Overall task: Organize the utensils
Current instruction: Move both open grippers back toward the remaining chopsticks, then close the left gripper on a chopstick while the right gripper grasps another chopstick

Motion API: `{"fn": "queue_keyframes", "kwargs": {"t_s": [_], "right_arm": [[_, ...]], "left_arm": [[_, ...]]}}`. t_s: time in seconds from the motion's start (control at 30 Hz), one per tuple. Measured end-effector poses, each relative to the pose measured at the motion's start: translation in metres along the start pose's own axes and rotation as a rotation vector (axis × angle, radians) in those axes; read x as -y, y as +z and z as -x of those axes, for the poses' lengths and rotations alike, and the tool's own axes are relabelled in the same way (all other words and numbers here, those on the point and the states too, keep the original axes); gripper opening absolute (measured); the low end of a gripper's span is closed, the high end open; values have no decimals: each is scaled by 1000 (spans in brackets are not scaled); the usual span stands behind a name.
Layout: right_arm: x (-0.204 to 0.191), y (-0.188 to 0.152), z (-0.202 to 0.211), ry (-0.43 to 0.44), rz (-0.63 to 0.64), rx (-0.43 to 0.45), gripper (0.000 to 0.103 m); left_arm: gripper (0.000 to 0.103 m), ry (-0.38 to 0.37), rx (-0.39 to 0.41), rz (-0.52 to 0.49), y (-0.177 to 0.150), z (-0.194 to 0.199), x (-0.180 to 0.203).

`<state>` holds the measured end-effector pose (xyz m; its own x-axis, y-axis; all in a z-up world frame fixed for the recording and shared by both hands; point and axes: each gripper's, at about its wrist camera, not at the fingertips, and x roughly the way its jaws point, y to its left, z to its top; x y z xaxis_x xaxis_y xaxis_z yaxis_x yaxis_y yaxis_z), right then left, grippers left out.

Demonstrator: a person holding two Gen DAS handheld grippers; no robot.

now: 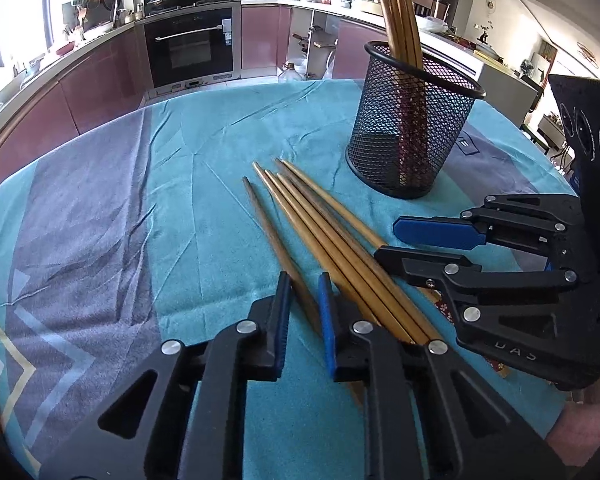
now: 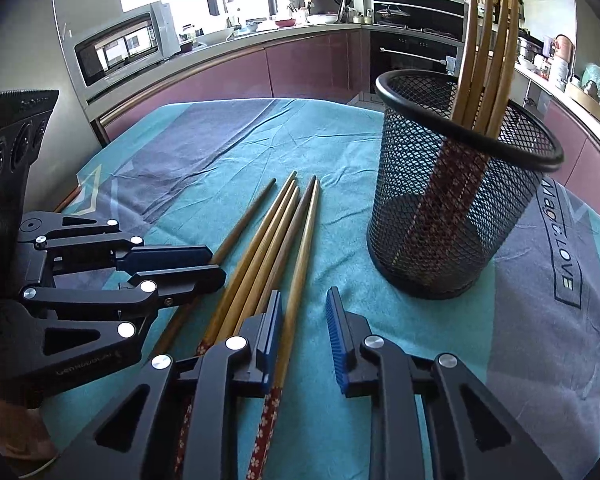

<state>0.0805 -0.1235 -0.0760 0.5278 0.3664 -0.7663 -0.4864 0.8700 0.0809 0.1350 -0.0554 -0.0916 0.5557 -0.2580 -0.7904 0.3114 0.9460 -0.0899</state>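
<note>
Pick-up stage, by my judgement: the left gripper (image 1: 304, 280) and right gripper (image 2: 304, 304) both sit low with jaws apart, each straddling one of the loose chopsticks (image 1: 320, 224) lying just beside the mesh holder (image 2: 456, 200), which already holds several upright. The next move calls for closing squarely on one stick and lifting it clear. Surface is a wrinkled teal cloth (image 1: 204, 160) on a table in a kitchen with a built-in oven (image 1: 190, 48).
</note>
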Motion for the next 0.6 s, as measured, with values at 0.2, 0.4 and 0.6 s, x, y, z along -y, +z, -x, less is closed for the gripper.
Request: {"fn": "queue_keyframes", "kwargs": {"t_s": [0.2, 0.4, 0.6], "right_arm": [[-2, 11, -10, -5, 3, -1, 21], [0, 15, -13, -8, -4, 0, 16], [5, 14, -13, 10, -42, 5, 7]], "left_arm": [[16, 18, 2, 22, 7, -6, -2], [15, 30, 4, 33, 11, -10, -2], [13, 35, 8, 55, 11, -10, 1]]}}
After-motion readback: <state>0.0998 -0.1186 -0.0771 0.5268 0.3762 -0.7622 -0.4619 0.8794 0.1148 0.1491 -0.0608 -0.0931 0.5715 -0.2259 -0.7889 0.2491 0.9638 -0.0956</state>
